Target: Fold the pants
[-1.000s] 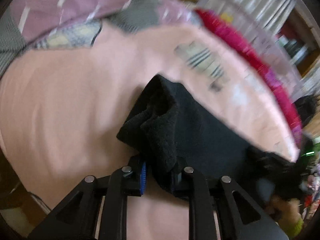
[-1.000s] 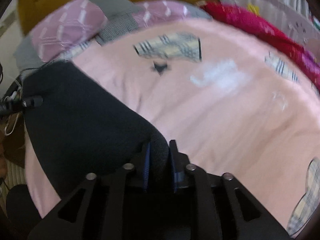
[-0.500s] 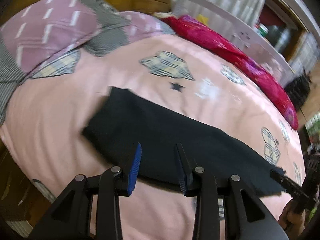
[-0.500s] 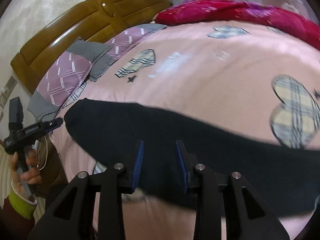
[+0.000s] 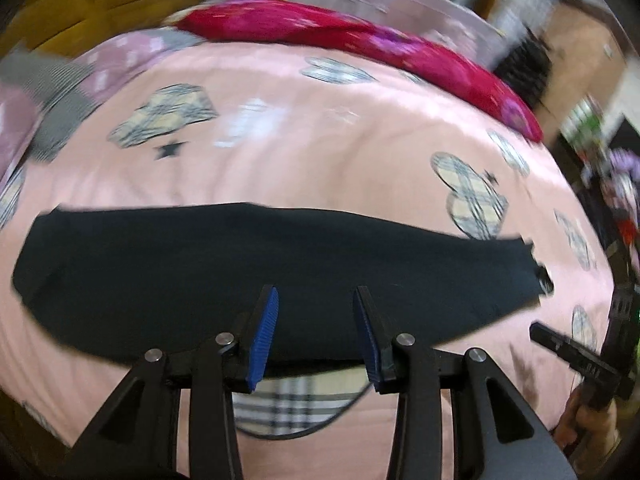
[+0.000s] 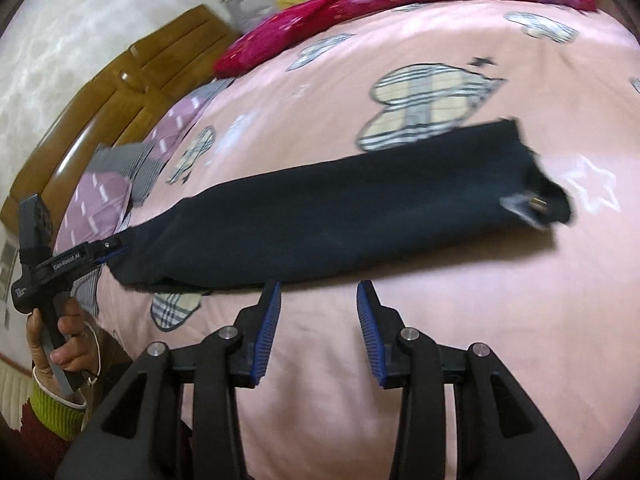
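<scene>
Both claws, left claw [image 5: 315,322] and right claw [image 6: 318,320], are opening, empty; black pants [image 5: 256,280] lie flat on the bed [image 5: 340,152]. Next I grasp one end to fold.

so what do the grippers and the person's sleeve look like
Both the left gripper and the right gripper are black, with angular linkage arms, silver rivets and ribbed blue pads. White lettering marks the left gripper's body in the right wrist view. The sleeve is dark red with a lime-green cuff.

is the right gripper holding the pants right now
No, the right gripper has nothing between its opening jaws; the black pants lie flat on the pink bedspread.
</scene>
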### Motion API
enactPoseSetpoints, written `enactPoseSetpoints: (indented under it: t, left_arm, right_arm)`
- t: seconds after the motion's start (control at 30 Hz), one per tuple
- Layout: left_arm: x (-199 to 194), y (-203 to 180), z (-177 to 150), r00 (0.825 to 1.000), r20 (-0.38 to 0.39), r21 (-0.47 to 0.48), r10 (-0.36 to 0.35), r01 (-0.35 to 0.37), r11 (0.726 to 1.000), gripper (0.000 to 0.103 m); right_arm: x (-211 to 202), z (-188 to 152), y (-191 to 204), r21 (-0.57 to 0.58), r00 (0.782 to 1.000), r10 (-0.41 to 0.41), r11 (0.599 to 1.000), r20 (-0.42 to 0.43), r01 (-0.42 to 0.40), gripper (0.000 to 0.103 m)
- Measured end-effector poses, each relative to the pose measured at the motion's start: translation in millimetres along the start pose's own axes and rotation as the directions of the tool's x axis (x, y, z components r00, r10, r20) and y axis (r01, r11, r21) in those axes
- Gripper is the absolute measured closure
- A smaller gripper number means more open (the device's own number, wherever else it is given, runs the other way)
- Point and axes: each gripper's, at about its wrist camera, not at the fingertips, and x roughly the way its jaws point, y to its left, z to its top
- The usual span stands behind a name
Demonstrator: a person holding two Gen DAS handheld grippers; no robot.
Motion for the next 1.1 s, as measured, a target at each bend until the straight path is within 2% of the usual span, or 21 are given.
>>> enactPoseSetpoints:
  t: [0.2, 0.4, 0.6, 0.67, 0.83, 1.1]
  left_arm:
    - [30.5, -59.4, 18.9, 0.993, -0.085, 0.160, -0.083, 0.096, 0.982, 0.060]
    - [64.9, -120.0, 39.2, 0.975, -0.178, 0.307, -0.136, 0.186, 0.933, 0.057]
    - [106.1, -183.0, 56.9, 0.943, -0.287, 0.427, -0.166, 0.281, 0.860, 0.056]
    - [122.4, -204.7, 60.5, 0.929, -0.329, 0.466, -0.169, 0.315, 0.827, 0.056]
    - [158.8, -250.5, 64.0, 0.909, -0.393, 0.554, -0.138, 0.354, 0.753, 0.056]
    - [204.8, -289.5, 64.2, 0.887, -0.457, 0.630, -0.070, 0.378, 0.678, 0.060]
  right_arm:
    - [-15.4, -2.8, -37.7, 0.097, 0.999, -0.023, 0.995, 0.041, 0.019, 0.062]
    - [-22.7, 5.1, -57.9, 0.143, 0.997, -0.028, 0.990, 0.078, 0.016, 0.062]
    - [-23.8, 8.1, -78.4, 0.194, 0.994, -0.038, 0.981, 0.101, 0.018, 0.062]
    - [-23.9, 9.0, -83.9, 0.210, 0.993, -0.032, 0.978, 0.111, 0.009, 0.062]
    - [-24.1, 13.4, -96.4, 0.235, 0.991, -0.029, 0.972, 0.131, -0.003, 0.062]
    - [-19.6, 17.3, -108.8, 0.265, 0.989, -0.016, 0.964, 0.150, -0.024, 0.062]
